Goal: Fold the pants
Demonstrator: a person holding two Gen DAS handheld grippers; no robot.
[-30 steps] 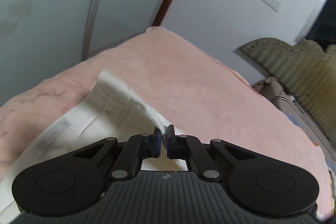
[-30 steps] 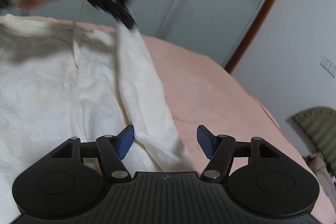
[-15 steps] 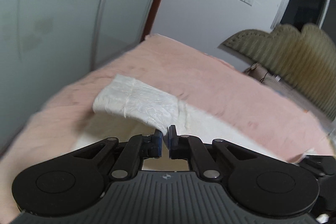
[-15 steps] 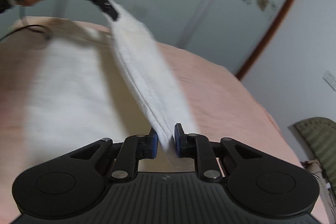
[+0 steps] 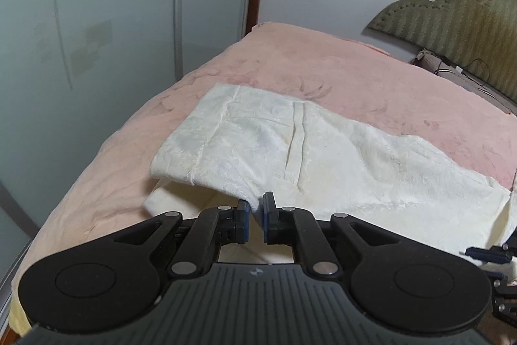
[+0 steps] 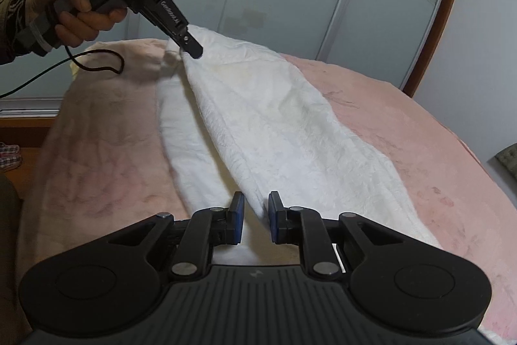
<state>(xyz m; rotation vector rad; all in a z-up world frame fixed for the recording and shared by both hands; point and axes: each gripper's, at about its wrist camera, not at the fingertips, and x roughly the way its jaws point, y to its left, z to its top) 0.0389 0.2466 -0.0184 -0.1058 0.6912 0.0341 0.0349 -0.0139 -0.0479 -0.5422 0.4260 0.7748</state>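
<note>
Left wrist view, left gripper [image 5: 254, 219] pinching white pants [image 5: 323, 151], pink bedspread [image 5: 355, 76]

Pants [image 5: 323, 151]: cream cloth, textured weave, matt. Blanket [image 5: 323, 67]: pink, soft, fuzzy. Grippers [image 5: 254, 217] [image 6: 253, 217]: matt black plastic, blue pads. Doors [image 5: 97, 5]: frosted glass.

You have a bed [image 5: 371, 76] under a pink blanket [image 6: 404, 131] as the one carrying surface; take its olive headboard [image 5: 452, 21] as your landmark; the white pants [image 5: 323, 151] lie on the blanket well short of that headboard, toward the foot end; their lower layer rests flat on the blanket, while the upper layer is partly raised off it; a thin black cable [image 6: 97, 67] loops over the bed corner farthest from the headboard.
</note>
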